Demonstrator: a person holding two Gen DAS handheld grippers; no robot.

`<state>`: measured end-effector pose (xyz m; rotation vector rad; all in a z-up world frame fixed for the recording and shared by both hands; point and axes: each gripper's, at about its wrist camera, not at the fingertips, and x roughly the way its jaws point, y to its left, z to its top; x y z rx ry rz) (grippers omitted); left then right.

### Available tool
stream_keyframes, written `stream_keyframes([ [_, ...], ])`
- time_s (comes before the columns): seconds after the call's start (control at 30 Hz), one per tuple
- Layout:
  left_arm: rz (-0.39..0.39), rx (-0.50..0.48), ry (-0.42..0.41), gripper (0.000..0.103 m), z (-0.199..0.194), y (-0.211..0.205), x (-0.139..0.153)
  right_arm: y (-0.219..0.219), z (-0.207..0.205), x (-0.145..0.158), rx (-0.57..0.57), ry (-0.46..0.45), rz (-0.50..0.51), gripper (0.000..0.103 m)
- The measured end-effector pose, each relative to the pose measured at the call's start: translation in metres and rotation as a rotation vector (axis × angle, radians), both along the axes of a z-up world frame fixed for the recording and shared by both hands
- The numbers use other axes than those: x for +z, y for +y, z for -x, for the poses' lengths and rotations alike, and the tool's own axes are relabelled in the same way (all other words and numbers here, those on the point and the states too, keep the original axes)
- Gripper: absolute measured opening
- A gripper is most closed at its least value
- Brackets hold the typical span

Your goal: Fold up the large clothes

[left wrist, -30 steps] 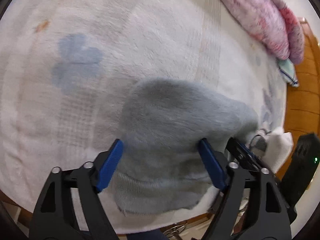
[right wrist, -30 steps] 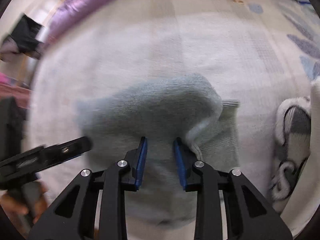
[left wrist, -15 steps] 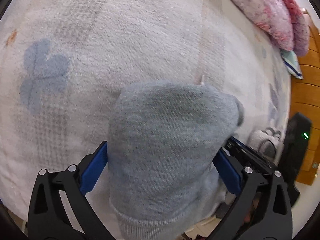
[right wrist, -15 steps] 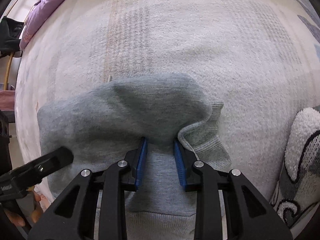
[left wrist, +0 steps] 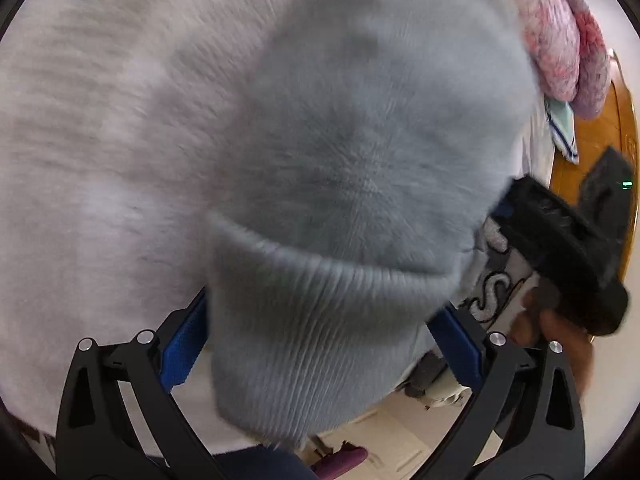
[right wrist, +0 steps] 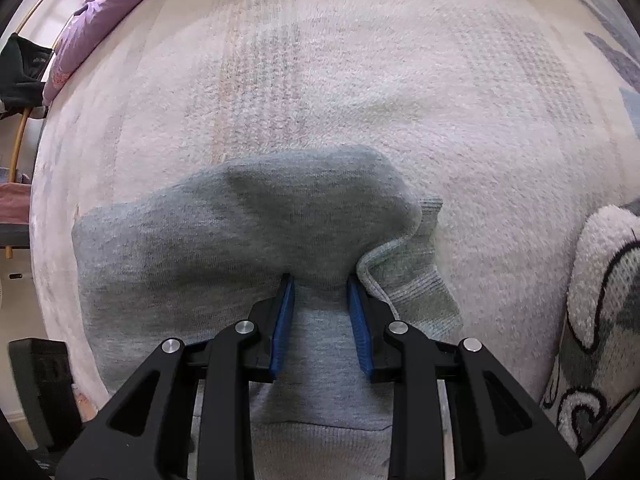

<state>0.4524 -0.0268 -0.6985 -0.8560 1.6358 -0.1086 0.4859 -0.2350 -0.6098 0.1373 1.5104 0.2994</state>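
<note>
Grey sweater [right wrist: 224, 240] bunched, clamped in right tool [right wrist: 320, 296]; left tool [left wrist: 320, 344] spread wide astride hem.

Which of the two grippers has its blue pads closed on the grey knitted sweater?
The right gripper pinches a fold of the grey knitted sweater. The left gripper is wide open, its pads only flanking the ribbed hem.

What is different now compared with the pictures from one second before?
The left tongs have just been opening and moved in over the grey sweater, whose ribbed hem now lies between the wide-apart jaws, seemingly unclamped. The right tongs stay shut on a fold of the sweater, lowered slightly. The blanket is unchanged.
</note>
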Motion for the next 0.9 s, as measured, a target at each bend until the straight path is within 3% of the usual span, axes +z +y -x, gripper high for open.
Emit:
stream_keyframes([
  [0.07, -0.015, -0.031, -0.01, 0.098, -0.003, -0.005, -0.003, -0.005, 0.01, 0.007, -0.047, -0.042, -0.021, 0.028],
  [0.13, -0.026, -0.054, -0.028, 0.089, -0.006, -0.006, 0.001, -0.014, 0.023, 0.018, -0.095, -0.086, -0.056, 0.032],
  [0.17, -0.021, -0.055, -0.029, 0.084, -0.006, -0.005, 0.001, -0.02, 0.033, 0.025, -0.122, -0.108, -0.086, 0.037],
  [0.23, -0.006, -0.051, -0.036, 0.077, -0.002, 0.001, 0.003, -0.037, 0.061, 0.039, -0.21, -0.142, -0.139, 0.058],
  [0.37, 0.026, -0.051, -0.036, 0.061, -0.002, 0.005, 0.007, -0.066, 0.125, 0.05, -0.443, -0.114, -0.245, 0.076],
  [0.47, 0.063, -0.02, -0.009, 0.055, 0.007, 0.025, 0.009, -0.086, 0.171, 0.039, -0.668, -0.058, -0.435, 0.078],
  [0.5, 0.074, -0.012, 0.0, 0.054, 0.008, 0.029, 0.011, -0.091, 0.195, 0.027, -0.795, -0.001, -0.508, 0.079],
  [0.67, 0.127, 0.023, 0.022, 0.05, 0.007, 0.051, 0.029, -0.073, 0.257, -0.013, -1.117, 0.185, -0.79, 0.081],
  [0.8, 0.126, 0.017, 0.01, 0.049, 0.014, 0.063, 0.045, -0.056, 0.275, -0.029, -1.32, 0.212, -1.025, 0.085],
  [0.9, 0.113, 0.004, 0.013, 0.049, 0.009, 0.063, 0.046, -0.049, 0.275, -0.042, -1.401, 0.195, -1.175, 0.086],
])
